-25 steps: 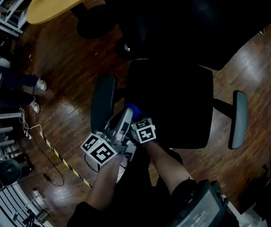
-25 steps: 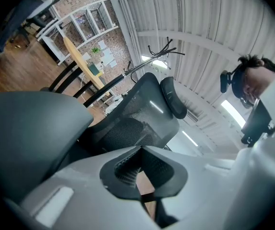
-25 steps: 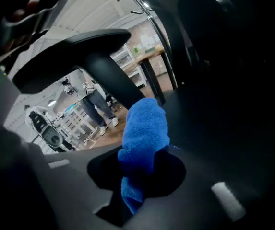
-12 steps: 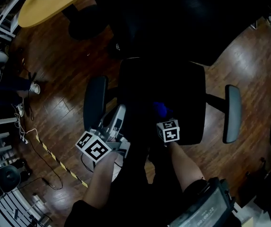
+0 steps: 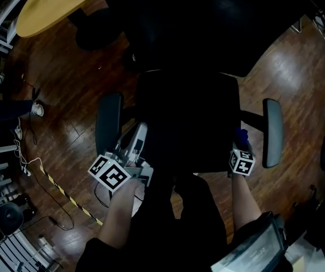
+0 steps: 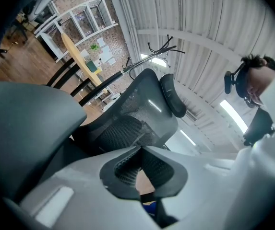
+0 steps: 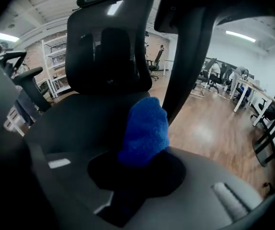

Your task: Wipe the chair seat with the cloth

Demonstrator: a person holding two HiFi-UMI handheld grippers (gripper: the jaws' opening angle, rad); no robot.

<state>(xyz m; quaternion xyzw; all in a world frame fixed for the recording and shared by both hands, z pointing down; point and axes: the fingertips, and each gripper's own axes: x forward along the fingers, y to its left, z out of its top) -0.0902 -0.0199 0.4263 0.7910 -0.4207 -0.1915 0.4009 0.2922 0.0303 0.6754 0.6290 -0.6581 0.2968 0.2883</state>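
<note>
Clamping the cloth [image 7: 144, 128] at the chair seat [image 5: 188, 118] right edge, right gripper [image 5: 240, 139] has seat leftward; left gripper [image 5: 139, 132] seemingly clenched, empty.

One chair [image 5: 188, 118], two armrests [image 5: 109, 123] [image 5: 273, 132], one blue cloth [image 5: 241, 134], two grippers [image 5: 141, 130] [image 5: 240, 140], one wooden table [image 5: 49, 7].

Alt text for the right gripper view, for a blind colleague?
The right hand-held gripper grips a bunched blue cloth at the right edge of the black chair seat. The mesh backrest rises behind; wood floor lies to the right.

Blue cloth [image 7: 144, 128], black chair seat [image 5: 188, 118], brown wooden floor [image 5: 66, 89]
</note>
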